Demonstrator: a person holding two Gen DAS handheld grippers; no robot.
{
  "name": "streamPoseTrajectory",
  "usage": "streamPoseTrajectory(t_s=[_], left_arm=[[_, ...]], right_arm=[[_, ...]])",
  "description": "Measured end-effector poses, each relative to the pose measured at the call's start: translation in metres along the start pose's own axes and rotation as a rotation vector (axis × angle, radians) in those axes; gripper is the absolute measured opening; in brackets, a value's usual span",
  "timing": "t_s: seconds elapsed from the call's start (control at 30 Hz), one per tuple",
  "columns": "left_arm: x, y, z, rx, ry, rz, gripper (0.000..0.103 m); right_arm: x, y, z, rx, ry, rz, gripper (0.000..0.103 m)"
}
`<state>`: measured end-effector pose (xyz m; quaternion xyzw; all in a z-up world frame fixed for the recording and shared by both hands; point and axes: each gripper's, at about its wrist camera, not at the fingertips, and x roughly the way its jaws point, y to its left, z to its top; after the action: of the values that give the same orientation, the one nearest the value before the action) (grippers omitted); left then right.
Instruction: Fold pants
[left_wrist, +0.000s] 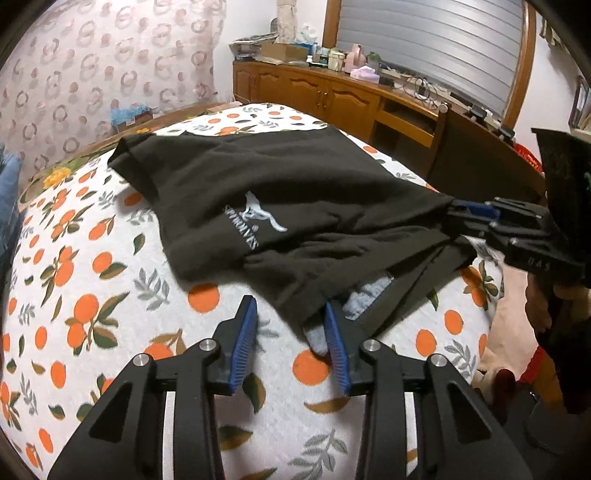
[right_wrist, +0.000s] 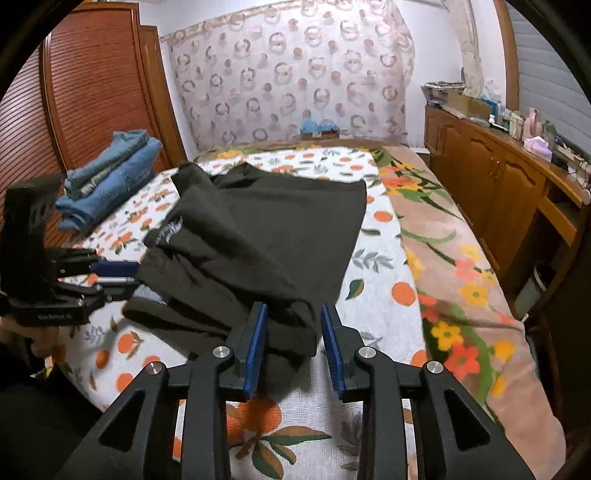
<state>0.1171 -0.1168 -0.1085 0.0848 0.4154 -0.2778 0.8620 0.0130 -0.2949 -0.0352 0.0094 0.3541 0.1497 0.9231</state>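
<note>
Black pants (left_wrist: 266, 192) with a white kangaroo logo (left_wrist: 258, 216) lie folded on the orange-print bedspread (left_wrist: 92, 295); they also show in the right wrist view (right_wrist: 266, 236). My left gripper (left_wrist: 291, 325) is open, its right finger under the pants' near corner where grey lining shows. My right gripper (right_wrist: 291, 328) is open with the pants' near edge between its blue pads. The right gripper also shows at the right of the left wrist view (left_wrist: 476, 218), at the cloth's edge. The left gripper shows at the left of the right wrist view (right_wrist: 110, 275).
A stack of folded blue jeans (right_wrist: 110, 177) lies on the bed at the far left. A wooden cabinet (right_wrist: 498, 192) with clutter on top runs along the right side. A floral blanket (right_wrist: 461, 277) covers the bed's right edge. A wooden wardrobe (right_wrist: 92, 92) stands behind.
</note>
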Motion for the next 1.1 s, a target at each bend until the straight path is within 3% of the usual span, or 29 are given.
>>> streamPoseTrajectory(t_s=[0.07,0.13,0.33,0.43,0.67,0.9,0.97,1.03,1.1], left_arm=[[0.001,0.000,0.003,0.007,-0.011,0.002,0.037],[-0.001,-0.002,0.006,0.012,-0.030,-0.008,0.025],[-0.014,-0.011,0.007,0.055,-0.090,-0.008,0.005],[-0.027,-0.012,0.006,0.061,-0.111,-0.022,0.004],[-0.039,-0.019,-0.013,0.088,-0.062,-0.021,0.003],[-0.033,-0.013,-0.023,0.050,-0.037,-0.009,0.004],[-0.036,-0.015,-0.023,0.063,-0.042,0.010,0.012],[-0.037,-0.017,-0.024,0.075,-0.045,0.036,0.028],[-0.039,-0.017,-0.025,0.081,-0.047,0.042,0.029]], right_arm=[[0.004,-0.005,0.000,0.017,0.012,0.002,0.031],[0.006,-0.008,0.000,0.031,0.020,0.006,0.031],[0.004,-0.009,0.002,0.037,0.014,0.010,0.031],[0.005,-0.008,0.000,0.037,0.007,0.011,0.031],[0.006,-0.009,-0.004,0.038,0.001,0.006,0.031],[0.006,-0.010,-0.004,0.043,0.003,0.008,0.031],[0.006,-0.011,-0.003,0.048,0.004,0.011,0.031],[0.005,-0.012,-0.003,0.053,0.005,0.015,0.031],[0.005,-0.012,-0.003,0.057,0.007,0.017,0.031]])
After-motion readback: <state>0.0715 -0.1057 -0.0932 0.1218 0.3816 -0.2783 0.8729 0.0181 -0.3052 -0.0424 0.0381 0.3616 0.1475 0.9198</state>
